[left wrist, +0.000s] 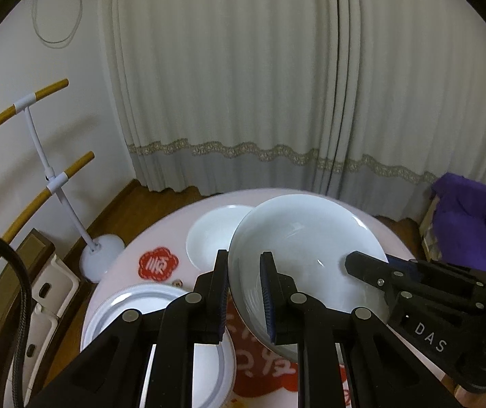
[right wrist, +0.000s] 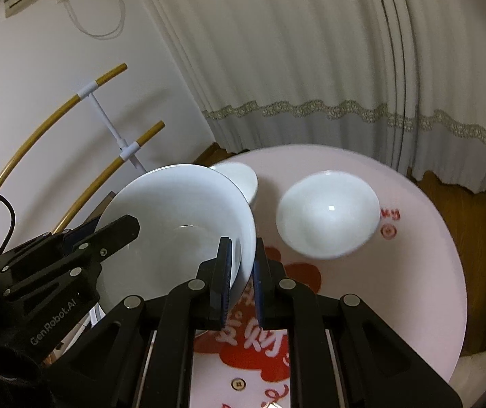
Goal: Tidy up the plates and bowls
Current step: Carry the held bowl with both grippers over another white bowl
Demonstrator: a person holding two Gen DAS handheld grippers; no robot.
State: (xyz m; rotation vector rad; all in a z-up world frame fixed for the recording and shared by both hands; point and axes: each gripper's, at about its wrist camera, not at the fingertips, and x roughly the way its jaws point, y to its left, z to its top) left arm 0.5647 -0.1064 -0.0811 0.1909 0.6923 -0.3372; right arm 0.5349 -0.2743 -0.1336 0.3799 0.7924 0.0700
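1. Bowl (left wrist: 307,238): white, glossy, deep and round, held clear of the counter (right wrist: 423,272) and tilted, with both grippers on its rim from opposite sides.
2. Left gripper (left wrist: 244,292): clamped on the bowl's near-left rim, one pad inside the wall, one outside. Right gripper (right wrist: 243,278): clamped likewise on the right rim. Each shows in the other's view, gripping the far edge.
3. Progress, judged: early to middle. The bowl is in the air and not yet placed. Loose on the counter are a second bowl (right wrist: 328,216) to the right, standing alone, and a third piece (left wrist: 212,238) behind the held one, partly hidden; bowl or deep plate, I cannot tell. A white plate (left wrist: 141,309) with a raised rim sits at the near left, and whether it is one plate or a stack is unclear.
4. Left to do, judged: set the held bowl down on or in its like, then gather the rest.
5. Materials: the dishes look like glazed ceramic, smooth, with bright highlights; likely slippery under the ribbed blue pads. The counter is round, pale pink, printed with red motifs and characters.
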